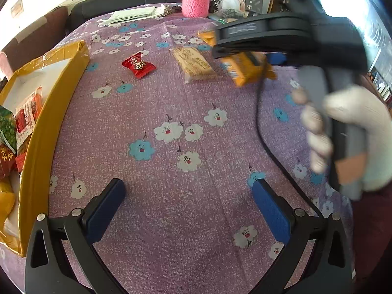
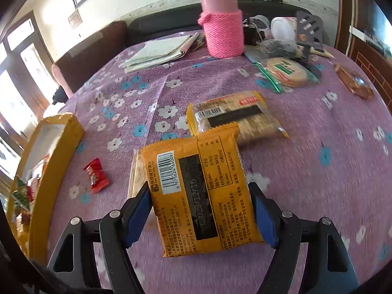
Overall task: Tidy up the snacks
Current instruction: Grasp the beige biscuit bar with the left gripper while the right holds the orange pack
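Gripping a yellow packet (image 2: 203, 196) above the cloth, your right gripper (image 2: 201, 213) carries it; your left gripper (image 1: 188, 203) hangs spread and empty. Several snacks fill the box (image 1: 49, 112); the candy (image 1: 138, 66), a cracker pack (image 2: 235, 115) and others wait.

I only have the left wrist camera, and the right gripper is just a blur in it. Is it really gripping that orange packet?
Observer: Yes. The right gripper is shut on the orange packet, one pad on each side edge, with the barcode side facing its camera.
Operator: Any snacks beyond it that I can't see?
Observer: A round cracker pack lies on the cloth just right of the pink bottle.
Operator: Anything further right?
Observer: A brown wrapped snack lies near the table's far right edge.
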Available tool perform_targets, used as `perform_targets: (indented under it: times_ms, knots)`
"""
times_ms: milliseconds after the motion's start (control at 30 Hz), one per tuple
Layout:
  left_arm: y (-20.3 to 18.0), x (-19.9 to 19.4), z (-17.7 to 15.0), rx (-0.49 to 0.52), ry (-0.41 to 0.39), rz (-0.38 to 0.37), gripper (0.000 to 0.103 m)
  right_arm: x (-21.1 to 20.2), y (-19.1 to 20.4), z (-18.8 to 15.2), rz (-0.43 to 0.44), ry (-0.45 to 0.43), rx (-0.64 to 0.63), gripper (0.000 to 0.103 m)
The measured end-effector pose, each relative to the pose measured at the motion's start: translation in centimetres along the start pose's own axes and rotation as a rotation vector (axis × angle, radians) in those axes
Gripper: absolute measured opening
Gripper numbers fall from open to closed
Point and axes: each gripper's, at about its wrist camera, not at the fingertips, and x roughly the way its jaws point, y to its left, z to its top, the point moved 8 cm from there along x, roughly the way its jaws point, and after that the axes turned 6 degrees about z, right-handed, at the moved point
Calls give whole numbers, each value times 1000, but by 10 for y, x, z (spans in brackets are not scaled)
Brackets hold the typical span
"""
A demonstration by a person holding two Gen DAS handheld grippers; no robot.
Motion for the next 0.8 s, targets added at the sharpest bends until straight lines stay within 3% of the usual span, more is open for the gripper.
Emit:
perform_targets:
  times_ms: [300, 433, 633, 733, 767, 800]
  knots:
    - [1, -1, 1, -16, 4, -2, 103, -55, -24, -16, 89, -96, 97, 77]
    - [4, -7, 6, -87, -6, -76, 100, -61, -35, -17, 111, -113, 139, 77]
    - [12, -39, 43, -64, -146, -62, 99, -59, -46, -17, 121, -106, 178, 77]
    - [19, -39, 66, -68, -168, -76, 99, -59, -47, -19, 116, -111, 180, 77]
    - [20, -36, 75, -70, -175, -97, 95, -59, -47, -19, 112, -111, 177, 77]
    - [20, -32, 82, -72, -170, -108, 85, -59, -47, -19, 110, -110, 174, 77]
